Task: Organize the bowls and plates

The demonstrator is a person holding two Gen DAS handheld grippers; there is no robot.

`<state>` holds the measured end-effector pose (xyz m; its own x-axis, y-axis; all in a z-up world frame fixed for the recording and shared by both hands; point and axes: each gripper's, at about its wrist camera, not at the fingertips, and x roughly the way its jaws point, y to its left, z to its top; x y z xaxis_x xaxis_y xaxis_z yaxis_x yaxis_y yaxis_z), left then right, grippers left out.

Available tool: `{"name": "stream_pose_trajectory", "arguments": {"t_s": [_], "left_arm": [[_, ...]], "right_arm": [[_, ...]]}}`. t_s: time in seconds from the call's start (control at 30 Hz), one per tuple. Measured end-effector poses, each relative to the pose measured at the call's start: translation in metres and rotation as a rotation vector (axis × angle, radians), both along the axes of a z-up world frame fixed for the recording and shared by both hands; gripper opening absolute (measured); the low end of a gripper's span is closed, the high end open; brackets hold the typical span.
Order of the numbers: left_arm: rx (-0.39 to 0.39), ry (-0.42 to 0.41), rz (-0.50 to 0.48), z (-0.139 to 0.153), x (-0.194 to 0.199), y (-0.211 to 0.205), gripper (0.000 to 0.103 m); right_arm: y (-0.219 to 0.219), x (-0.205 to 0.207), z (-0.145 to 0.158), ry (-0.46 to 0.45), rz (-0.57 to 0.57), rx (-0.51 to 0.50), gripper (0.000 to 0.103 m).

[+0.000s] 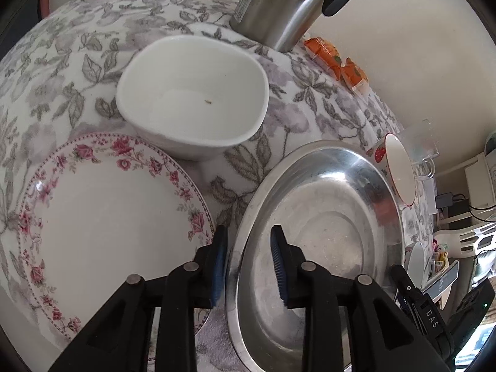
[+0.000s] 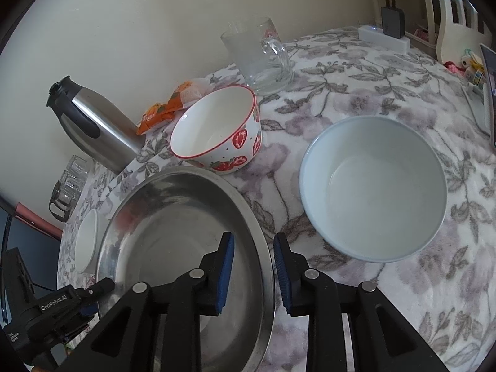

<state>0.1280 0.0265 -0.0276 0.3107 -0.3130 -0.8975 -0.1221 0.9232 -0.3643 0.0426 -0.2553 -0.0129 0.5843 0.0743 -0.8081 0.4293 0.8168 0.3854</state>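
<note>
A steel plate (image 1: 322, 217) lies on the floral cloth; it also shows in the right wrist view (image 2: 173, 226). My left gripper (image 1: 248, 263) is open, its jaws straddling the plate's left rim. My right gripper (image 2: 252, 272) is open, its jaws straddling the plate's right rim. A flowered china plate (image 1: 102, 223) lies left of the steel plate. A white squarish bowl (image 1: 192, 96) sits behind them. A strawberry bowl (image 2: 217, 130) stands behind the steel plate, and it shows at the right in the left wrist view (image 1: 400, 170). A pale blue bowl (image 2: 372, 189) sits to the right.
A steel thermos jug (image 2: 96, 127) stands at the back by the wall, also in the left wrist view (image 1: 285, 3). Orange snack packets (image 2: 167, 108) lie next to it. A glass mug (image 2: 257, 55) stands behind the strawberry bowl. A power strip (image 2: 384, 38) lies at the far right.
</note>
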Motion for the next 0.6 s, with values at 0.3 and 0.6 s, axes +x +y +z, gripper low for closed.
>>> {"name": "stream_pose_trajectory", "arguments": {"t_s": [0.3,0.6], "left_arm": [[0.059,-0.09,0.003,0.028,-0.004,0.004,0.037],[0.13,-0.089,0.021,0.033,-0.008,0.004,0.057]], "right_arm": [[-0.004,-0.008,0.024,-0.03,-0.007,-0.069,0.028],[0.013,-0.009,0.043,-0.034,0.026,-0.179,0.065]]}}
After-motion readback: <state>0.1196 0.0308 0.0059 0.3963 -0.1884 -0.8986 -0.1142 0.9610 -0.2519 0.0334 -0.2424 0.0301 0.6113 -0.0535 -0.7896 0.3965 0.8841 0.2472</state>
